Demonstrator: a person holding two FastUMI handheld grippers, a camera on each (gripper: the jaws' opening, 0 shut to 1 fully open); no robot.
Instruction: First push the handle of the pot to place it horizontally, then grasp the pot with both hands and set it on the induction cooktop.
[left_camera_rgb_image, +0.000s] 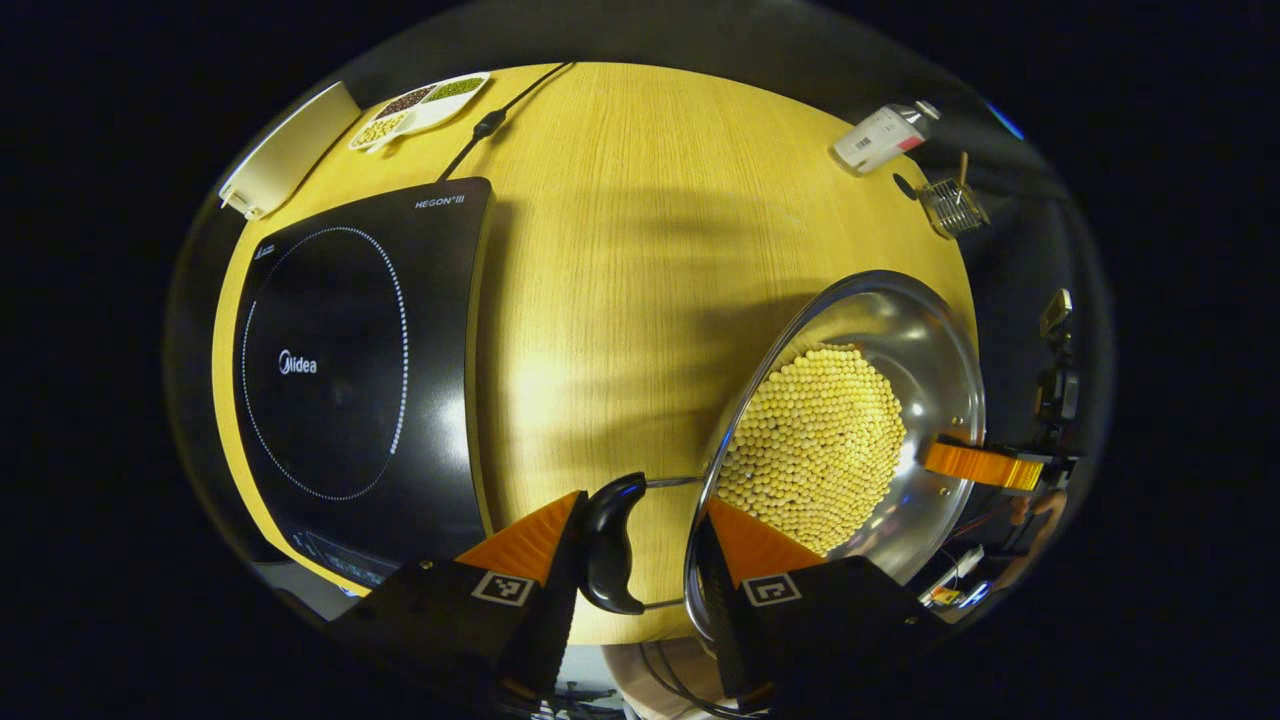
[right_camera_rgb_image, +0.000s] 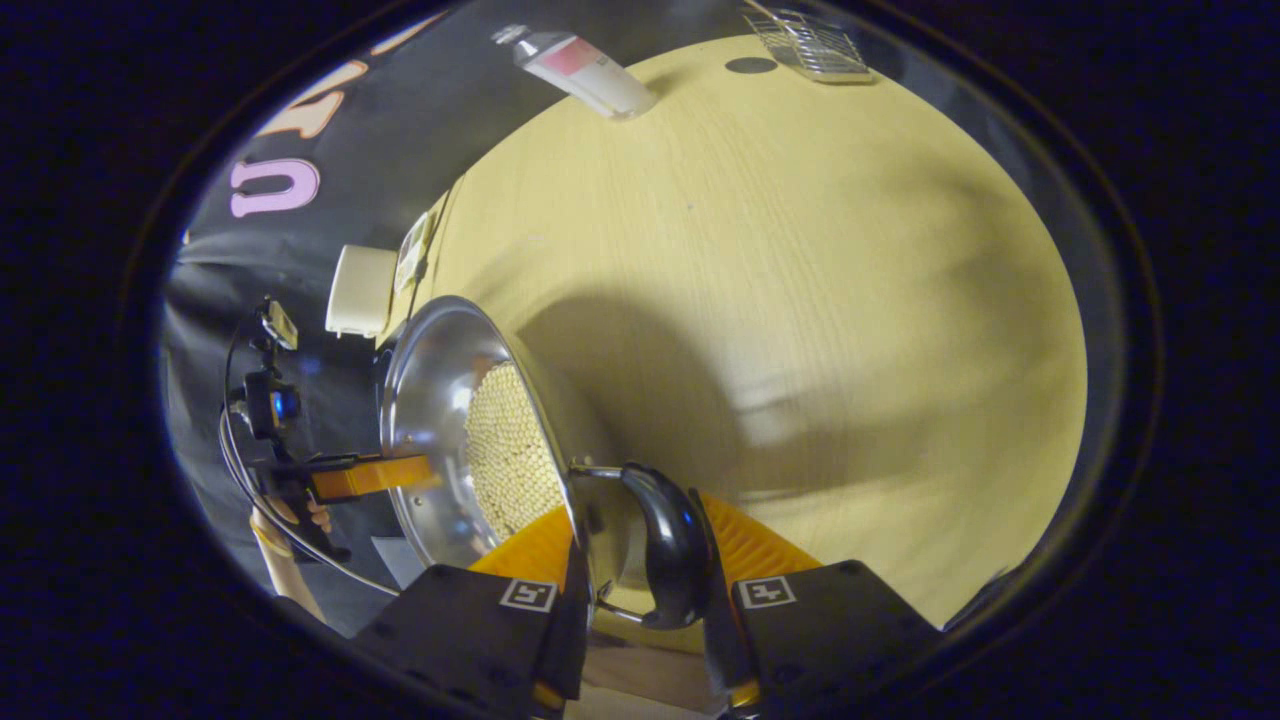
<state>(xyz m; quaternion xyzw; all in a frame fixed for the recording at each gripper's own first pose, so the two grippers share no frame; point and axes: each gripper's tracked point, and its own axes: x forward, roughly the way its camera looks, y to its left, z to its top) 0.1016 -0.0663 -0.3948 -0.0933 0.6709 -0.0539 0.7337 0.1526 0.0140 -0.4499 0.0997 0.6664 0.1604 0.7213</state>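
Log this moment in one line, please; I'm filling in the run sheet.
phase: two-handed grasp | left gripper: around pot handle | right gripper: around other handle | pot: holds beans, on table | cooktop: bare

The induction cooktop (left_camera_rgb_image: 350, 370) reads "Midea" and "HEGON III".

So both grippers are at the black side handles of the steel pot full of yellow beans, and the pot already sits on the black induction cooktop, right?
Not quite. The steel pot of yellow beans is not on the black induction cooktop: the left gripper view shows bare wooden table between them. The rest holds: the left gripper and right gripper each bracket a black side handle.
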